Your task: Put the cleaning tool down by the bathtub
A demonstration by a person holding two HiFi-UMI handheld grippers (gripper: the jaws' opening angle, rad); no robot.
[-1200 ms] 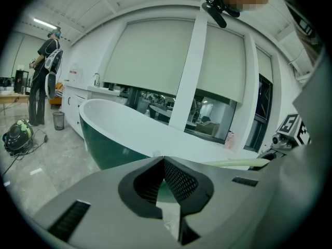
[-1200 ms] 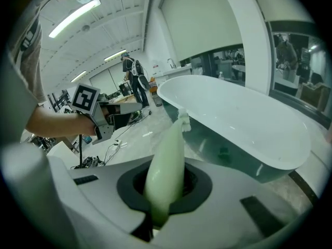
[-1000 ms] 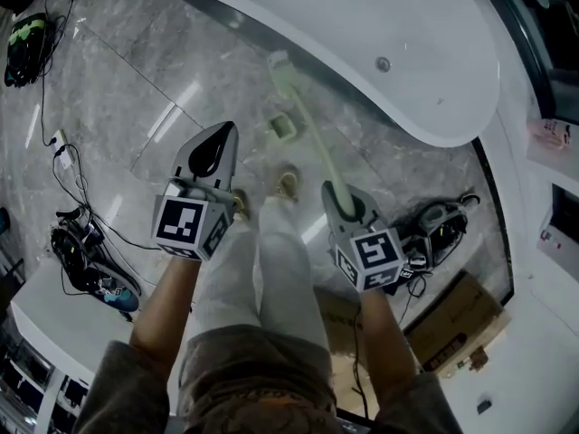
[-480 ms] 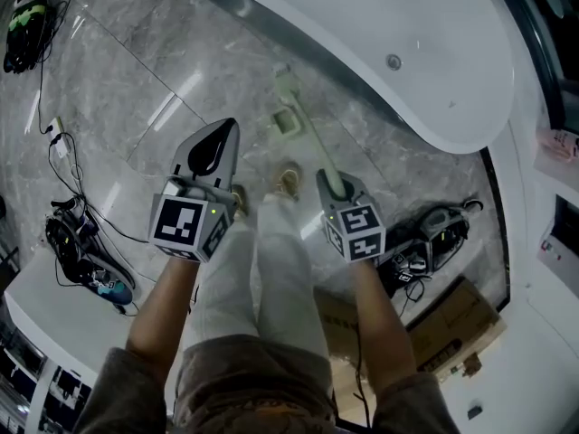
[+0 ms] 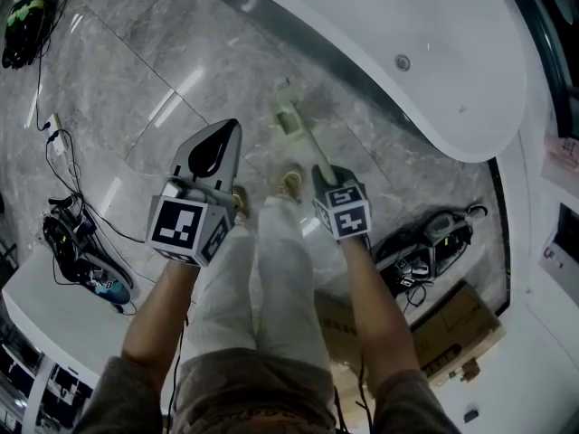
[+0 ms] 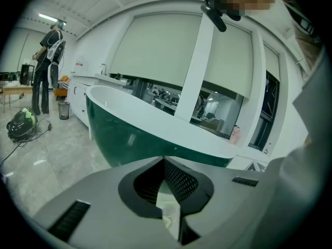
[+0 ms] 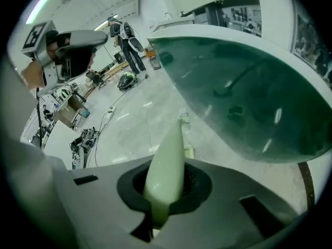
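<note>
The cleaning tool (image 5: 304, 136) is a pale green long-handled brush. My right gripper (image 5: 323, 172) is shut on its handle and points steeply down. The brush end (image 5: 285, 90) hangs low over the grey marble floor, close beside the white bathtub (image 5: 425, 80). In the right gripper view the handle (image 7: 168, 154) runs out between the jaws toward the tub's dark green side (image 7: 249, 87). A small pale green square thing (image 5: 289, 123) lies on the floor under the handle. My left gripper (image 5: 223, 130) is shut and holds nothing, left of the tool. It faces the bathtub (image 6: 129, 134).
The person's shoes (image 5: 288, 185) stand just below the brush. Cables and gear (image 5: 81, 260) lie at the left. A dark machine (image 5: 434, 238) and a cardboard box (image 5: 452, 328) sit at the right. Another person (image 6: 49, 66) stands far off by a counter.
My right gripper has sunk toward the floor with the brush and tipped more steeply down. The left gripper has dropped a little. Both stay shut.
</note>
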